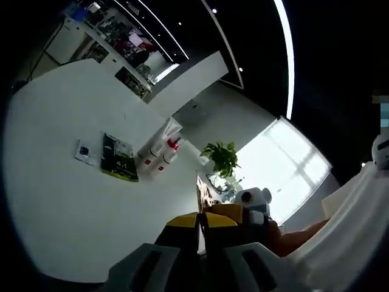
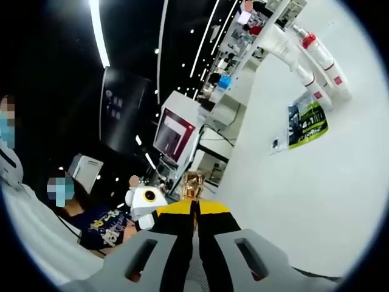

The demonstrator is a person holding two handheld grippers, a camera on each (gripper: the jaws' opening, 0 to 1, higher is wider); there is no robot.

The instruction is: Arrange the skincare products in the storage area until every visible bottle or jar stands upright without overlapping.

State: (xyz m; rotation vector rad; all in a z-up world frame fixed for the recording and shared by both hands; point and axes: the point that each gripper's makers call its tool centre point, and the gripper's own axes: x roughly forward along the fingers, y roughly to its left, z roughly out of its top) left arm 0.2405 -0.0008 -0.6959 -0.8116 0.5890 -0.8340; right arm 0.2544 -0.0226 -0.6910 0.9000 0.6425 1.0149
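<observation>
My left gripper (image 1: 200,220) points out into the room, its yellow-tipped jaws pressed together with nothing between them. Beside it on the right is my right gripper (image 1: 230,210). In the right gripper view, my right gripper (image 2: 196,210) is shut too, and the left gripper (image 2: 163,212) sits close on its left. A small shiny gold object (image 2: 194,182) shows just past the right tips. I cannot tell whether it touches them. A brownish shape (image 1: 203,196) stands just past the left tips.
A white wall (image 1: 73,201) carries red-topped white canisters (image 1: 164,149) (image 2: 316,55) and a green poster (image 1: 118,158) (image 2: 307,125). A potted plant (image 1: 222,157) stands by a bright window (image 1: 285,164). A white sleeve (image 1: 352,219) is at right. A seated person (image 2: 97,225) and a monitor (image 2: 175,131) are left.
</observation>
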